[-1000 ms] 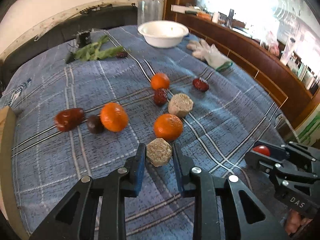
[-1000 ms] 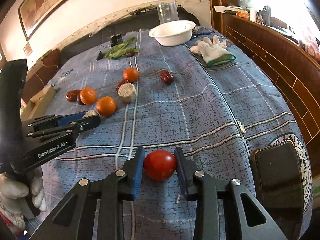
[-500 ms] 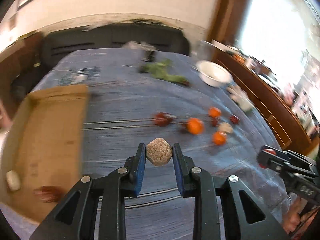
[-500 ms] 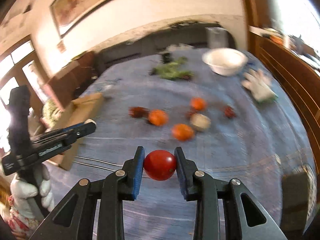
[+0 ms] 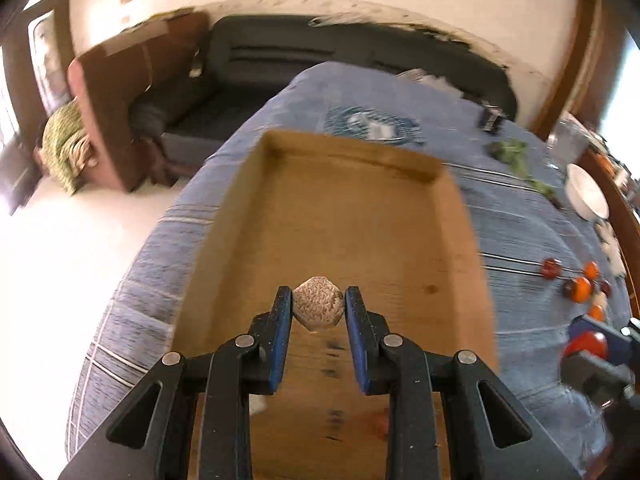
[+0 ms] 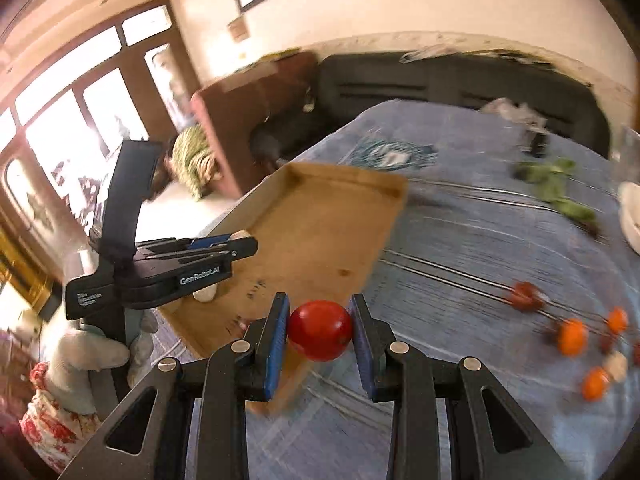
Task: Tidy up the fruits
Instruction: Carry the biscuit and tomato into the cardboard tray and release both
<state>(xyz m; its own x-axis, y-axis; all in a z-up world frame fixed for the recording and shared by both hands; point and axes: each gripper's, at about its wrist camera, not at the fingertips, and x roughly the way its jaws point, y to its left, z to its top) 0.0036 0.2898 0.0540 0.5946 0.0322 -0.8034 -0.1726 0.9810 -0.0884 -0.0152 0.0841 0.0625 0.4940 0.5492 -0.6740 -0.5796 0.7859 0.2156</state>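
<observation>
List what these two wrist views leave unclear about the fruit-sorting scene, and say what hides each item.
1. Small pale item in the cardboard tray, left wrist view: the left gripper, holding a beige block, covers most of it.
2. Loose fruits, right wrist view: motion blur smears them; types are uncertain.
3. White bowl, right wrist view: cut off by the frame edge.
4. Red tomato, left wrist view: blurred, partly hidden by the jaws.

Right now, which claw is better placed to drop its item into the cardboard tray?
Left. The left claw holds the beige hexagonal piece over the cardboard tray floor; the right claw, with its red tomato, sits over the tray's near corner.
</observation>
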